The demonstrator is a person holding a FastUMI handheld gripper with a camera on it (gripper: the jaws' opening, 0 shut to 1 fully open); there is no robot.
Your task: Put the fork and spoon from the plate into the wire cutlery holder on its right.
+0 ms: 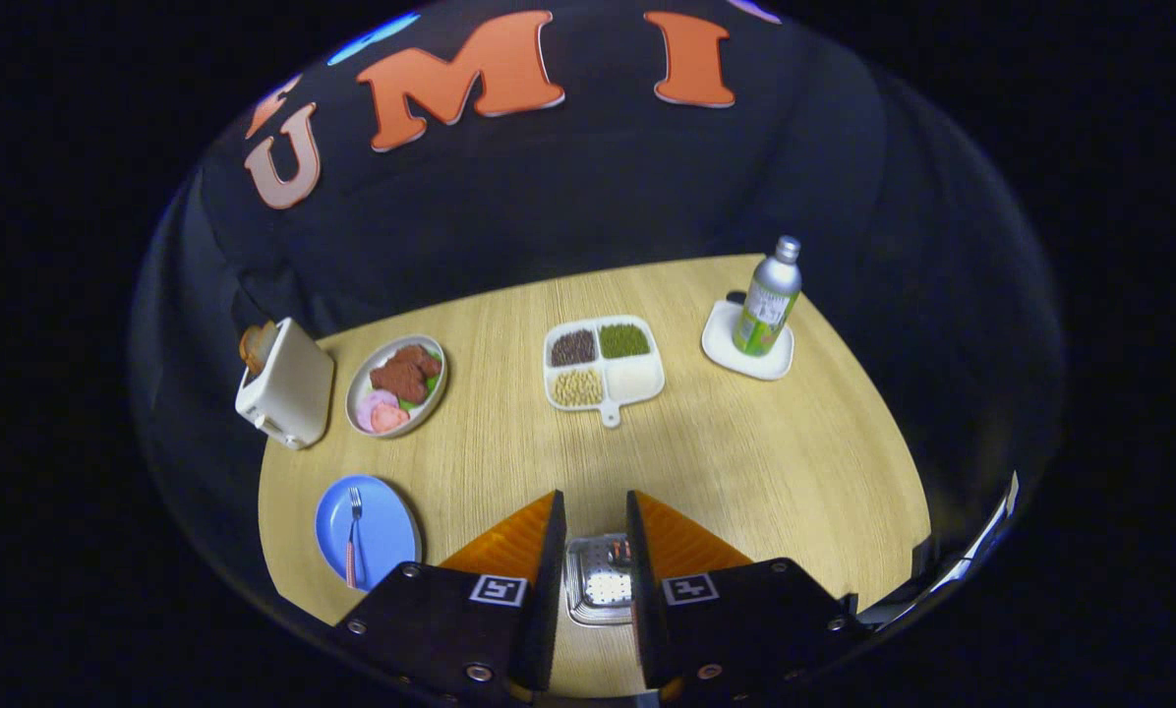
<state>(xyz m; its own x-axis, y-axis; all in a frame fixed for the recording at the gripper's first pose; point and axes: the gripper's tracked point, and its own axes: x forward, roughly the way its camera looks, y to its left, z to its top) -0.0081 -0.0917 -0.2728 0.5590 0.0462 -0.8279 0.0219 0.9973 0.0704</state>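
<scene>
Fork (355, 503) with a pink handle lies on the round blue plate (383, 531) at lower left of the light wooden tabletop (745, 452). At bottom centre, the claw (595, 521) hangs apart and empty over the wire cutlery holder (600, 587), where something small and reddish shows, perhaps the spoon already in. Next, I judge, comes a leftward reach for the fork.

wooden table (745, 462), toaster (288, 388), plates, tray, holder (598, 585)
</scene>
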